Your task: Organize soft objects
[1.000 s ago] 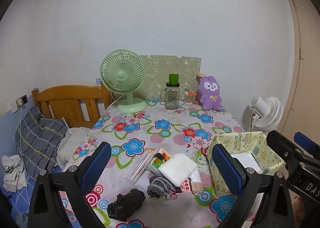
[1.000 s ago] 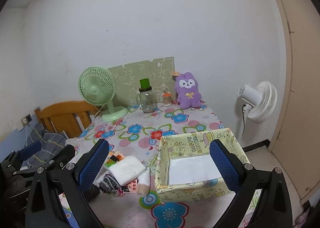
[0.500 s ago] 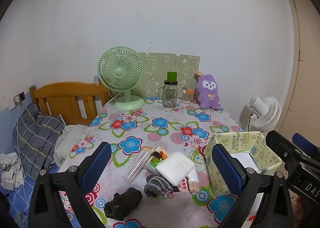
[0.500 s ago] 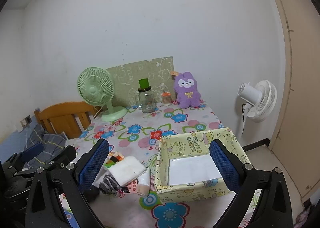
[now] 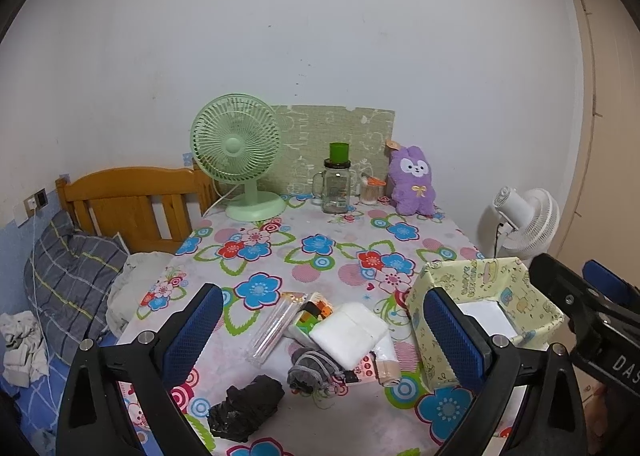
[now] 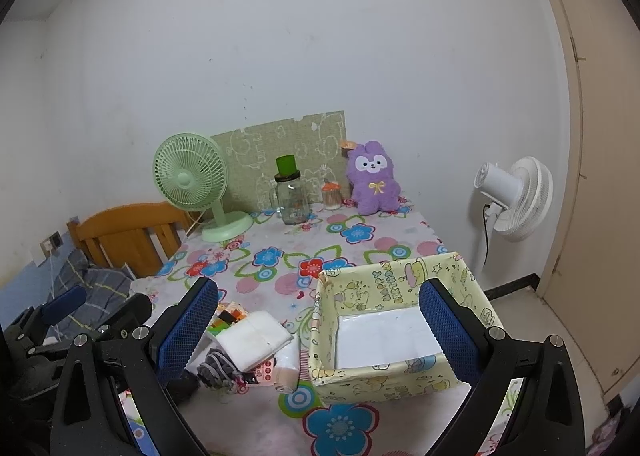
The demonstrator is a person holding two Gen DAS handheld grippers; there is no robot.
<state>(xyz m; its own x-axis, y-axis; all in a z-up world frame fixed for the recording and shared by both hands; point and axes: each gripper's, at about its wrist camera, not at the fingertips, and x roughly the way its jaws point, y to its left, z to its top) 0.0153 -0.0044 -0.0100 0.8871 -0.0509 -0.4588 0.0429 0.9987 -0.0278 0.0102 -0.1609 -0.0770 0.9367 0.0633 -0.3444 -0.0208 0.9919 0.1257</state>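
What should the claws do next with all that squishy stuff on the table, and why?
Probably lower the left claw onto the white folded cloth. Both claws are open and holding nothing, the yellow box beside the pile looks bare inside, and the cloth lies on top of the pile, above the grey sock, so it seems easiest to lift first.

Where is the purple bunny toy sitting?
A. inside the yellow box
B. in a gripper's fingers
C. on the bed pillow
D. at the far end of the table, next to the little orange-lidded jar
D: the purple bunny toy sits upright at the far end of the table by the wall, beside the little orange-lidded jar, well away from the yellow box, and both grippers are open and hold nothing.
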